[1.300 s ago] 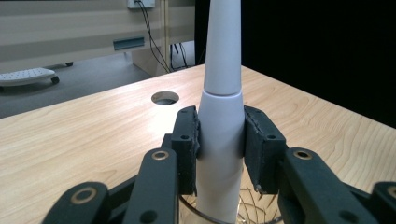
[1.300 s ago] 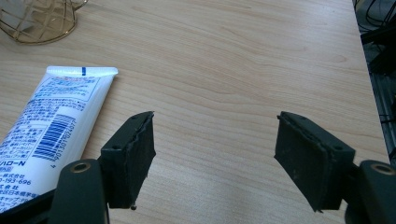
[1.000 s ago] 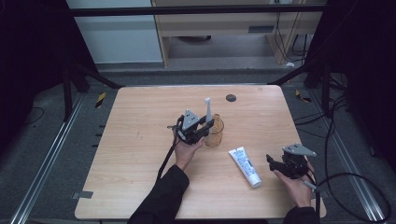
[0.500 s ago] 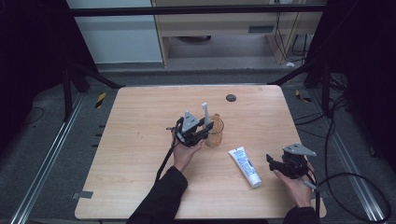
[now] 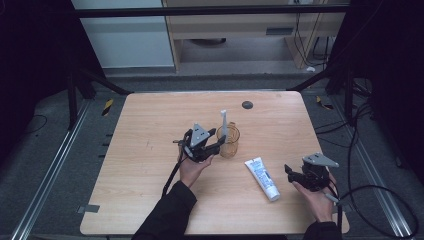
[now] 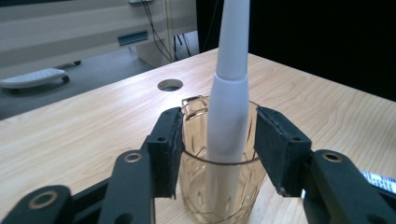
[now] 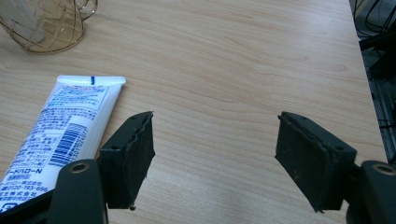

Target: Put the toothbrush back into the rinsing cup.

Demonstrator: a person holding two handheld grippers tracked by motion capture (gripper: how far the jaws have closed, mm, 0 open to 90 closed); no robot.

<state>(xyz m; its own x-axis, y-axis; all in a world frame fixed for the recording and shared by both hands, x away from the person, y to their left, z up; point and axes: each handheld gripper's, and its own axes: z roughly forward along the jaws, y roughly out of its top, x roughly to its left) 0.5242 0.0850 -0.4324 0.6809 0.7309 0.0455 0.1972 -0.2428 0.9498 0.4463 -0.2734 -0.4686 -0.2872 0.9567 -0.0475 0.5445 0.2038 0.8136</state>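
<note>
While the cup (image 5: 230, 141) stands mid-table, well clear of every edge, bare wood lies open around it. The brush (image 6: 229, 93) stands upright inside. The left gripper (image 5: 216, 146) has just been opening; its released jaws flank the cup, and it has backed off slightly. The right gripper (image 5: 291, 172) rests low, jaws spread, just beside the tube (image 5: 262, 177).

Toothbrush (image 6: 231, 93) top beyond frame edge; toothpaste tube (image 7: 56, 135) cap end too.
</note>
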